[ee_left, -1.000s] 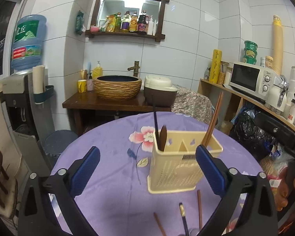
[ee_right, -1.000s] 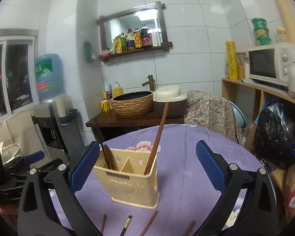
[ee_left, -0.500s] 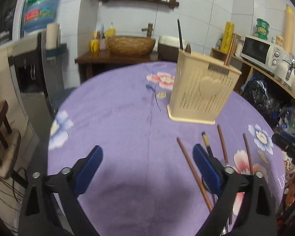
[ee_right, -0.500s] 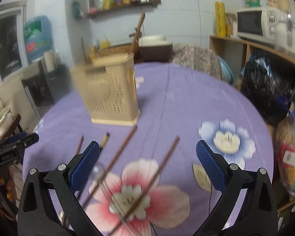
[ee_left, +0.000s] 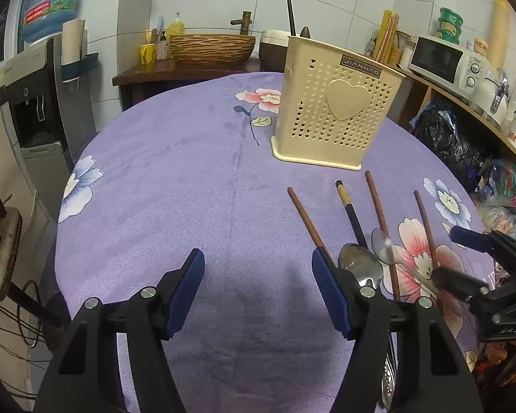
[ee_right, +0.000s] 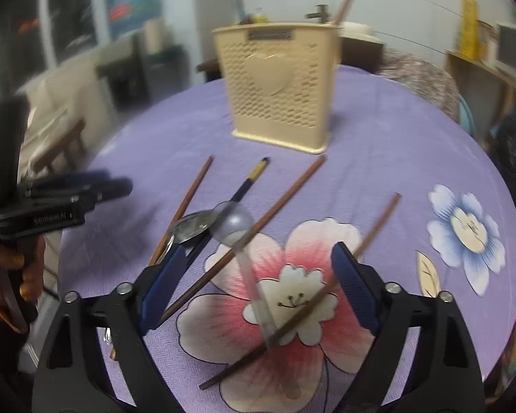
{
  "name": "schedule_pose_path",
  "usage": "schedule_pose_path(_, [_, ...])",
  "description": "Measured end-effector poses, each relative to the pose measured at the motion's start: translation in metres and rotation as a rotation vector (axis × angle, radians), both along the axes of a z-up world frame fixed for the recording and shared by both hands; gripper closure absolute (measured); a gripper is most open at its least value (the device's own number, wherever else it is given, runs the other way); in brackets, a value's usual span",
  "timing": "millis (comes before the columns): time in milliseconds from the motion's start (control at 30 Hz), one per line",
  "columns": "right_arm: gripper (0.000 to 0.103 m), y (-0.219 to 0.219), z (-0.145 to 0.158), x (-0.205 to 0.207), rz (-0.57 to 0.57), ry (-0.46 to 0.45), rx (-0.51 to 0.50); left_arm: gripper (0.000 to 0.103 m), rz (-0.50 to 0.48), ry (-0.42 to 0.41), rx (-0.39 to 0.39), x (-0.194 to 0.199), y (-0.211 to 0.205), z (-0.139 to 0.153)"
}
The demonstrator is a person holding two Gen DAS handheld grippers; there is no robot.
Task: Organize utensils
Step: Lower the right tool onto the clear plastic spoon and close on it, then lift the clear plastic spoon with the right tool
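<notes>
On the purple-clothed desk (ee_left: 189,179), the chopsticks (ee_right: 278,196) and two spoons lay scattered just before the cream utensil holder (ee_left: 330,110). The right tongs (ee_right: 254,292) were closing, empty, astride the pale spoon (ee_right: 237,227) handle; the left tongs (ee_left: 256,296) were narrowing over bare cloth. Light, stiff, slippery sticks, I judged: best pinched mid-shaft.
</notes>
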State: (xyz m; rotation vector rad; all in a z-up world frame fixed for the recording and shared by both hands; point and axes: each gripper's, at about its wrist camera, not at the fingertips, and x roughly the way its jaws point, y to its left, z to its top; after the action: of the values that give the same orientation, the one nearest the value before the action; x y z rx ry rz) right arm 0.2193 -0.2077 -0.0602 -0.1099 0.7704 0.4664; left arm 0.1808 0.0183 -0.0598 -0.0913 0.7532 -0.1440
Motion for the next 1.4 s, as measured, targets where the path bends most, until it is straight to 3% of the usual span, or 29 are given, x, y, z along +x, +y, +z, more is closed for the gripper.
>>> schedule_pose_path(133, [0.035, 0.019, -0.007, 0.014, 0.149, 0.047, -0.059, 0.038, -0.003, -0.003, 0.005, -0.003, 0.003, 0.001])
schedule_pose_path(567, [0.053, 0.051, -0.015, 0.054, 0.341, 0.119, -0.215, 0.038, -0.009, 0.021, -0.017, -0.004, 0.006, -0.004])
schedule_pose_path(667, [0.055, 0.057, -0.015, 0.061, 0.361, 0.138, -0.225, 0.038, -0.009, 0.025, -0.021, -0.003, 0.007, -0.004])
schedule_pose_path(767, [0.066, 0.059, -0.014, 0.064, 0.359, 0.143, -0.248, 0.038, -0.008, 0.029, -0.024, -0.002, 0.007, -0.005])
schedule_pose_path(900, [0.066, 0.06, -0.013, 0.062, 0.358, 0.14, -0.26, 0.038, -0.015, 0.033, -0.02, 0.0, 0.004, -0.005])
schedule_pose_path(1100, [0.066, 0.04, 0.006, 0.057, 0.237, 0.105, -0.157, 0.041, -0.043, 0.056, -0.024, 0.014, -0.008, -0.003])
schedule_pose_path(1300, [0.066, -0.008, 0.046, 0.037, -0.027, 0.057, -0.011, 0.058, -0.071, 0.117, -0.048, 0.047, -0.03, -0.001])
schedule_pose_path(1400, [0.066, -0.024, 0.059, 0.02, -0.109, 0.006, 0.024, 0.068, -0.072, 0.158, -0.019, 0.064, -0.046, -0.007])
